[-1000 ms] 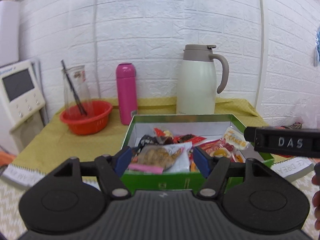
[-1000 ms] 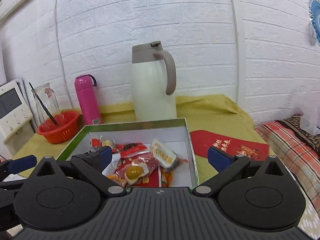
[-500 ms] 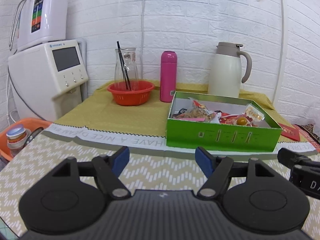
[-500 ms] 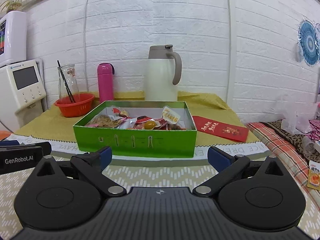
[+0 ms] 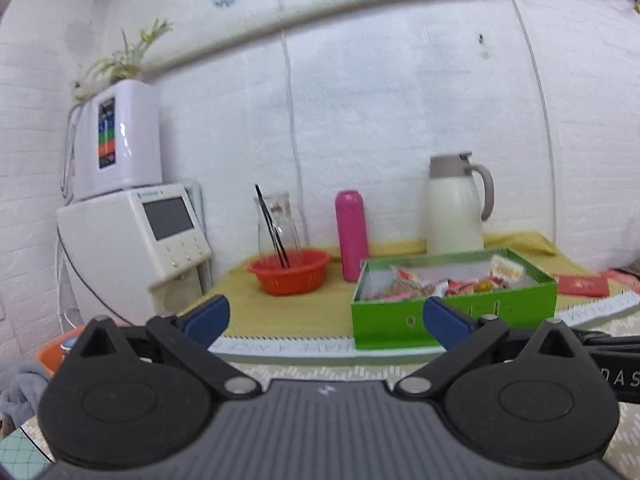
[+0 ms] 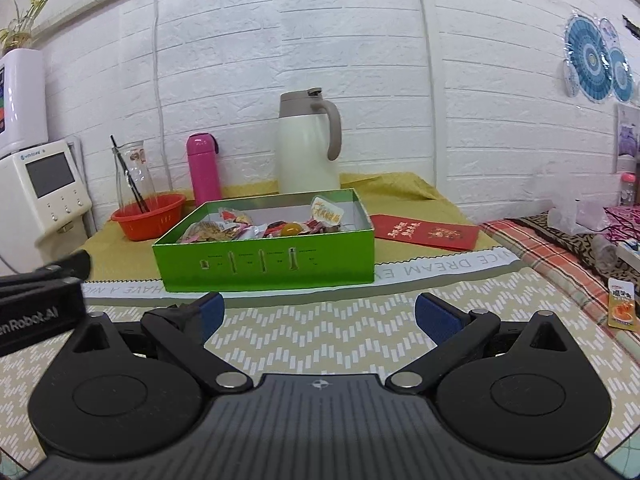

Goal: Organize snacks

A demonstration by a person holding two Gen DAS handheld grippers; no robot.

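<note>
A green box stands on the yellow cloth with several wrapped snacks inside. My left gripper hangs well back from the box, its jaws opening wide with nothing between them. Level with it, my right gripper is open and empty above the zigzag-patterned mat. One loose orange snack packet lies at the far right, beside the mat's edge.
Behind the box stand a pink bottle, a white jug and a red basket with a glass carafe. A red envelope lies right of the box. A white dispenser is at the left, bedding at the right.
Both grippers have drawn back from over the box. The left one had a snack packet between its jaws a second ago; now they are empty and wider, and its view has swung upward.
</note>
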